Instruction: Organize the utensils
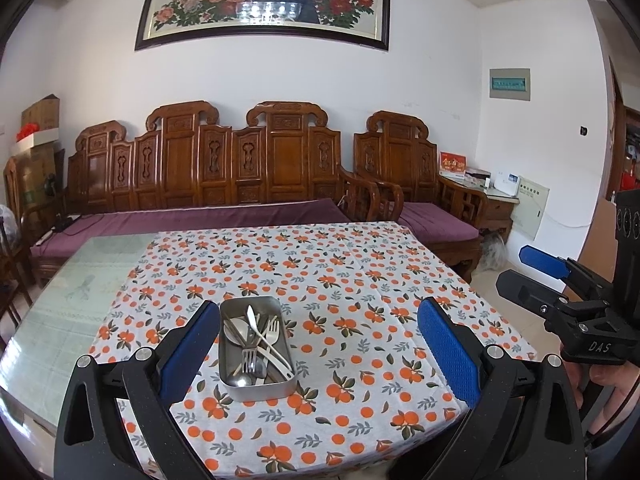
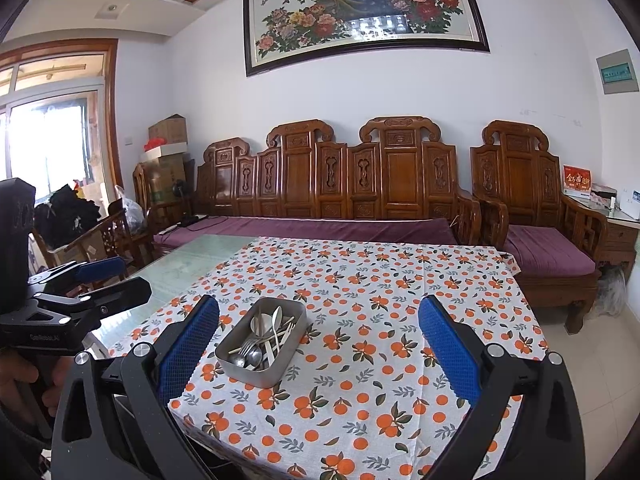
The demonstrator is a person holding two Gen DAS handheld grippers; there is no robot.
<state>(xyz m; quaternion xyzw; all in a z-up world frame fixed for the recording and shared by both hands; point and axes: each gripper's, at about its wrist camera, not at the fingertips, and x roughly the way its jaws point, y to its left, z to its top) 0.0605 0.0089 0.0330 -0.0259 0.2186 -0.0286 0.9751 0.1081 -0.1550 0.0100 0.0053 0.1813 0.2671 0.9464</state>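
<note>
A rectangular metal tray [image 1: 260, 391] stands on the orange-print tablecloth [image 1: 360, 280], holding a loose pile of utensils [image 1: 256, 340]: spoons, forks and a pale knife. My left gripper [image 1: 318, 354] hovers above the near table edge, open and holding nothing, with the tray just inside its left blue pad [image 1: 186, 354]. In the right wrist view the tray [image 2: 248, 372] and its utensils [image 2: 262, 336] lie ahead, left of centre. My right gripper [image 2: 319, 350] is also open and holds nothing. Each gripper shows at the edge of the other's view, the right gripper [image 1: 514, 268] and the left gripper [image 2: 132, 276].
The cloth covers the right part of a glass-topped table [image 1: 80, 288]; bare glass lies to the left. A carved wooden sofa with purple cushions [image 1: 200, 216] runs behind the table, with an armchair [image 1: 432, 224] at the right. A person's hand [image 2: 20, 376] holds the left gripper's handle.
</note>
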